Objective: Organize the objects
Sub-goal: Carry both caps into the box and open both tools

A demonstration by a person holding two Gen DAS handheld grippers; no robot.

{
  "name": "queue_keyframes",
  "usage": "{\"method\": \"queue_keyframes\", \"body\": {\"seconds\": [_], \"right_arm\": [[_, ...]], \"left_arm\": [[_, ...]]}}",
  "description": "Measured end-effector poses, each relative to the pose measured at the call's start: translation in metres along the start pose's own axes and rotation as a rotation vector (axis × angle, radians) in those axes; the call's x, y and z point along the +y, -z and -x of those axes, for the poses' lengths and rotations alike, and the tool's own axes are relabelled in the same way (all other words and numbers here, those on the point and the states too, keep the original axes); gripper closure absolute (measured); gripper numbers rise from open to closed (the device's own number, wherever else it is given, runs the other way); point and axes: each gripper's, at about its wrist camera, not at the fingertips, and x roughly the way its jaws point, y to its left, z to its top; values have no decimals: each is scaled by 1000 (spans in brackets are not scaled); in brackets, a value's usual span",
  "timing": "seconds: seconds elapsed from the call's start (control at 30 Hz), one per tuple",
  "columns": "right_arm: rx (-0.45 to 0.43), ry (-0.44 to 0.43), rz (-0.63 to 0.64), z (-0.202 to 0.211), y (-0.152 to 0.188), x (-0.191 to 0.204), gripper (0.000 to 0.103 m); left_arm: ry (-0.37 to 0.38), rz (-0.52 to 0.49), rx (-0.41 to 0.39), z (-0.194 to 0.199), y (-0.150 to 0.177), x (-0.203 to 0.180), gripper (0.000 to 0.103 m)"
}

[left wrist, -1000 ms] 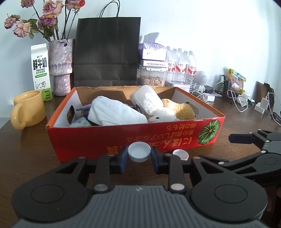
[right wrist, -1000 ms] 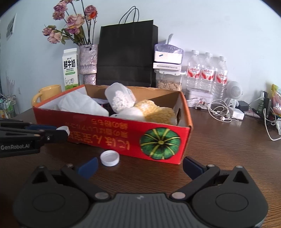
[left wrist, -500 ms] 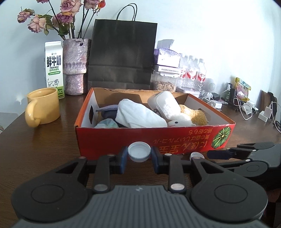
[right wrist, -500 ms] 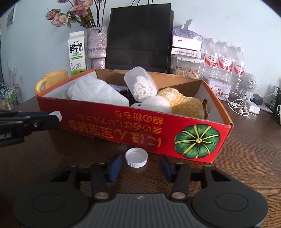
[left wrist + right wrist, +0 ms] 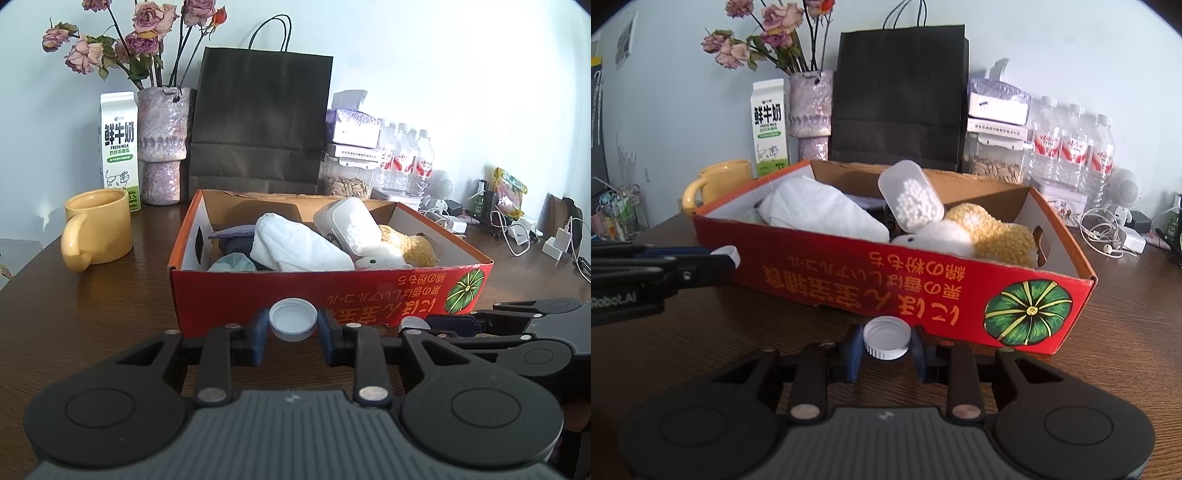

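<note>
The left gripper point(image 5: 293, 328) pinches a white bottle cap point(image 5: 293, 324). The right gripper point(image 5: 886, 345), jaws just closing, pinches a second white cap point(image 5: 887, 337) by the table's point(image 5: 1126, 314) near edge, before the red cardboard box point(image 5: 886, 284). Likely next: lifting both caps over its wall. Inside lie a white cloth point(image 5: 820, 212), cotton-swab container point(image 5: 910, 199) and plush toy point(image 5: 979, 232).

From my left wrist view, the second white cap point(image 5: 414, 323) is mostly hidden behind the right gripper point(image 5: 436, 325); I see only a sliver. The dark items point(image 5: 236, 240) in the red box point(image 5: 332, 291) sit under the white cloth point(image 5: 295, 247), unidentifiable. Small print on the milk carton point(image 5: 118, 147) is too small to read. The flowers point(image 5: 768, 22) are cut off at the top edge in the right wrist view.
</note>
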Motion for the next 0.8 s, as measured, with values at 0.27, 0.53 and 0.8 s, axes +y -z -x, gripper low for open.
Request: {"method": "queue_keyframes", "body": {"seconds": [0.27,0.53,0.8], "right_arm": [[-116,6,23,26,-12,5,76],[-200,16,46,32,-43,5,76],[-243,17,51,18,-70,1,76]], "left_arm": [[-13,-6,-52,11,-14,-4,74],[-10,-20,-129,9,-47,-14,74],[-22,-24,-170,-9,-72,-20,74]]}}
